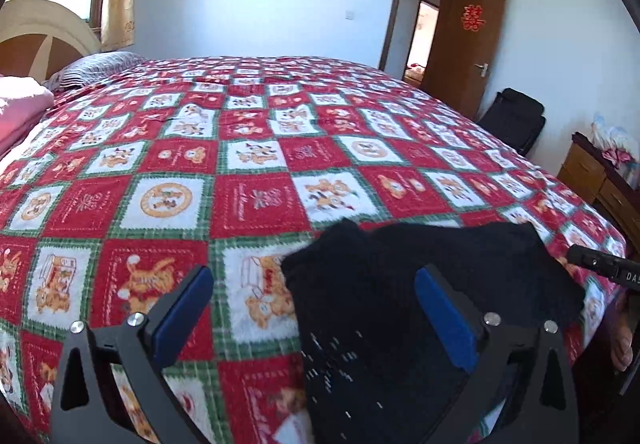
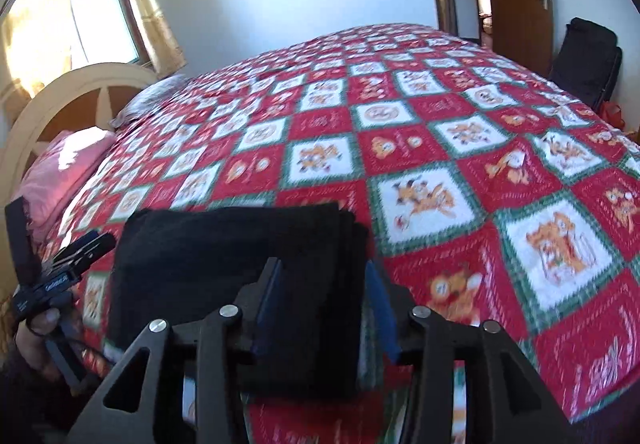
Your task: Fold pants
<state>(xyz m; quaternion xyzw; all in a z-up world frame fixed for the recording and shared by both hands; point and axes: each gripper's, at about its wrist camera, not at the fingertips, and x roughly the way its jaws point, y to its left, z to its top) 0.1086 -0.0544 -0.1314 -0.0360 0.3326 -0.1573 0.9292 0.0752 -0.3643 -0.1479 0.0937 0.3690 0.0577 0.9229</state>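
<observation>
On the left we see the cream arched wooden headboard point(image 2: 60, 92), with a pink folded quilt point(image 2: 64, 168) and a grey striped pillow point(image 1: 96, 68) just beside it. From there the red, white and green checked fleece bedspread point(image 1: 256, 148) runs wide and flat towards the far wall, a broad bare stretch of soft, napped cloth printed with bear squares.

Our left gripper point(image 1: 316, 304) has its blue-padded jaws spread wide; its right finger lies over the folded cloth, pinching nothing. The black knitted pants point(image 2: 224, 268) lie folded into a thick rectangular stack at the bed's near edge, layered folds showing along the right side. The right gripper point(image 2: 324, 296) straddles the stack's right end, jaws partly apart, the left pad close against the cloth; we cannot tell whether they press it, as the view is blurred.

Further right stand a brown wooden door point(image 1: 464, 40), a black fabric bag point(image 1: 516, 116) against the wall and a brown wooden drawer chest point(image 1: 592, 172) close beside the bed's edge.
</observation>
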